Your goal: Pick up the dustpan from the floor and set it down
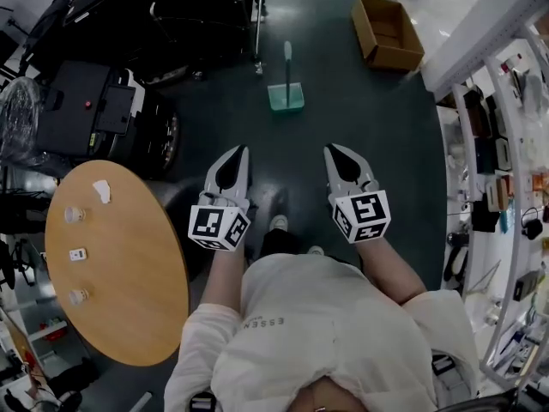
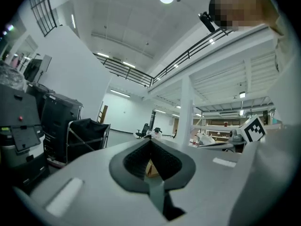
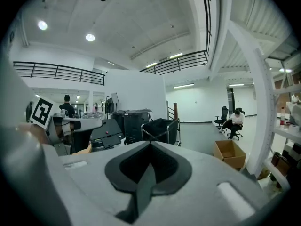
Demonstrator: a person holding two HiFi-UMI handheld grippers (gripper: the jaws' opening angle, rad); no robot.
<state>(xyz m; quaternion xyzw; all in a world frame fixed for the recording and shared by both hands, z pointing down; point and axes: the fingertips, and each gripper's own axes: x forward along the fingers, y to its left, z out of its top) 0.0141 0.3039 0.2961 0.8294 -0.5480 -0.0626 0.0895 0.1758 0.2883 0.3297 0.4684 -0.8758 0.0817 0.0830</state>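
Observation:
The green dustpan (image 1: 286,99) stands on the dark floor ahead of me, its pale handle (image 1: 287,55) pointing away. My left gripper (image 1: 244,149) and right gripper (image 1: 329,148) are held side by side in the air, well short of the dustpan and apart from it. Both point level toward the room. In the left gripper view the left gripper (image 2: 151,140) has its jaw tips together with nothing between them. The right gripper (image 3: 150,142) is likewise shut and empty. The dustpan does not show in either gripper view.
A round wooden table (image 1: 120,264) with small items is at my left. Black machines (image 1: 86,106) and a cart (image 1: 206,7) stand at the far left. An open cardboard box (image 1: 388,33) lies far right, beside white shelving (image 1: 506,144). A seated person (image 3: 233,120) is in the distance.

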